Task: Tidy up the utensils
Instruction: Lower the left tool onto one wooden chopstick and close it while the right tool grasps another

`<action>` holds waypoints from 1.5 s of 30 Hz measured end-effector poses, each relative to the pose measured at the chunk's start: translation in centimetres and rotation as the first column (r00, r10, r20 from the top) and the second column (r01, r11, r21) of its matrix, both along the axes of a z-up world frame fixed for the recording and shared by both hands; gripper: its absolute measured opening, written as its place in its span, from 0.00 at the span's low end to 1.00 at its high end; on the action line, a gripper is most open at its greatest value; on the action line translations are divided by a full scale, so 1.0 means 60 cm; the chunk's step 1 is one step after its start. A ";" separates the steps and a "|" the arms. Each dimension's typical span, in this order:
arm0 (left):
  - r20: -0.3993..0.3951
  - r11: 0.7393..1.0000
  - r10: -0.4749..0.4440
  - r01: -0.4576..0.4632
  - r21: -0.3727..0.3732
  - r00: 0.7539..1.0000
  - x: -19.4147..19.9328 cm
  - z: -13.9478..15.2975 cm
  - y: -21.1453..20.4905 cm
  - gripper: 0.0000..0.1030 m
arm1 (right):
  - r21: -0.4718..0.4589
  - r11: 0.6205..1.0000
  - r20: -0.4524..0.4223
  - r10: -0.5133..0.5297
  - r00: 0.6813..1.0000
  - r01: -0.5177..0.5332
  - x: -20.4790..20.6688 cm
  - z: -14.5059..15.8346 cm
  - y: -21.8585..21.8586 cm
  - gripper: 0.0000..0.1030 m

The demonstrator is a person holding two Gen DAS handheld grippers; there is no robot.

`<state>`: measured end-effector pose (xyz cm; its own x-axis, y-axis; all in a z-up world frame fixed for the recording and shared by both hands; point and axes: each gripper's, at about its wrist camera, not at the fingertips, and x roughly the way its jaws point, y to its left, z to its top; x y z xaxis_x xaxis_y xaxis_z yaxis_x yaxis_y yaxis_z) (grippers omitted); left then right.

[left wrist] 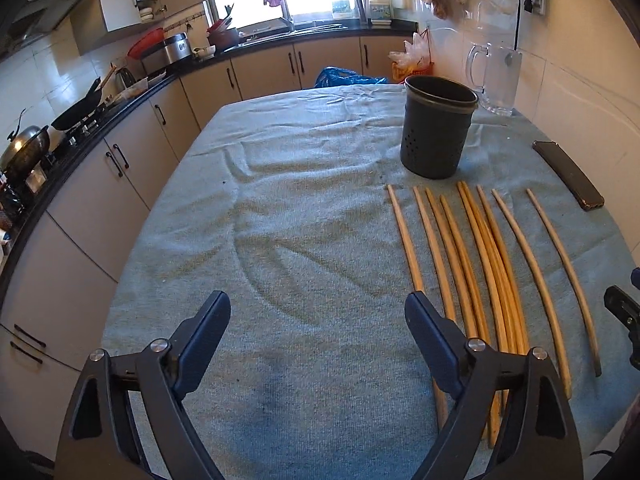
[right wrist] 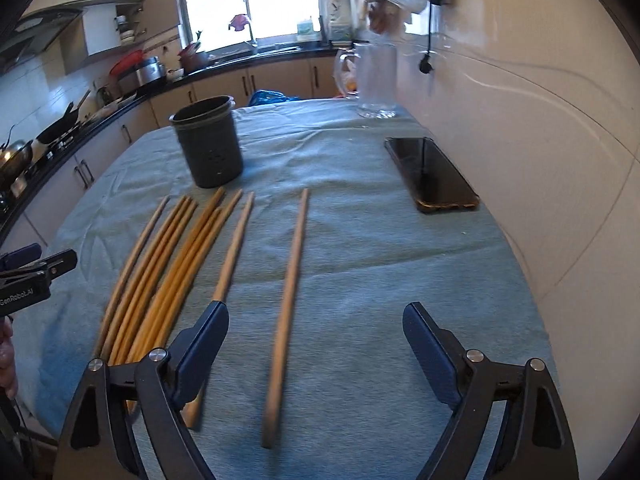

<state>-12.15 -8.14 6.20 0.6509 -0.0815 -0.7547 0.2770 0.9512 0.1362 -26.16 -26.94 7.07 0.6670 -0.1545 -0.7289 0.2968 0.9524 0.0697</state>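
Several wooden chopsticks [left wrist: 488,264] lie side by side on the grey-blue tablecloth [left wrist: 280,220]; they also show in the right wrist view [right wrist: 188,256]. One chopstick [right wrist: 290,300] lies apart, between my right fingers. A dark perforated utensil cup [left wrist: 438,126] stands upright beyond them, also in the right wrist view [right wrist: 210,142]. My left gripper [left wrist: 318,312] is open and empty, left of the chopsticks. My right gripper [right wrist: 316,320] is open and empty above the single chopstick. The left gripper's tip shows at the left edge of the right wrist view [right wrist: 36,268].
A black phone [right wrist: 430,174] lies at the table's right side near the wall. A clear glass pitcher [right wrist: 374,80] stands at the far right corner. Kitchen counters with pans [left wrist: 76,108] run along the left. A blue bag [left wrist: 348,78] sits behind the table.
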 end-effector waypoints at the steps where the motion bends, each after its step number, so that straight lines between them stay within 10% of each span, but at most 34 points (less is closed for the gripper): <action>1: 0.005 1.000 0.001 -0.001 0.005 1.000 -0.004 0.001 0.002 0.86 | -0.002 1.000 0.003 0.004 1.000 -0.004 -0.001 0.002 0.005 0.89; 12: -0.093 0.994 -0.070 0.061 -0.092 0.993 0.024 0.015 0.008 0.72 | -0.035 0.998 -0.023 0.043 0.999 -0.043 -0.004 0.019 0.008 0.79; 19: -0.264 0.988 -0.127 0.098 -0.119 0.956 0.122 -0.044 -0.058 0.40 | 0.019 0.998 -0.132 0.069 0.989 -0.067 0.097 -0.015 -0.029 0.62; 24: -0.325 0.985 -0.153 0.119 -0.123 0.933 0.164 -0.072 -0.094 0.40 | 0.037 0.996 -0.226 0.082 0.971 -0.076 0.178 -0.046 -0.043 0.53; 32: -0.312 0.984 -0.177 0.166 -0.062 0.933 0.187 -0.073 -0.126 0.40 | 0.024 0.997 -0.278 0.074 0.958 -0.070 0.242 -0.059 -0.054 0.34; 36: -0.282 0.982 -0.190 0.182 -0.054 0.940 0.184 -0.070 -0.130 0.07 | 0.024 0.996 -0.272 0.086 0.958 -0.083 0.259 -0.056 -0.044 0.09; 45: -0.200 0.973 -0.188 0.154 -0.174 0.962 0.142 0.007 -0.074 0.06 | 0.102 0.990 -0.148 0.107 0.983 -0.093 0.220 -0.011 -0.042 0.07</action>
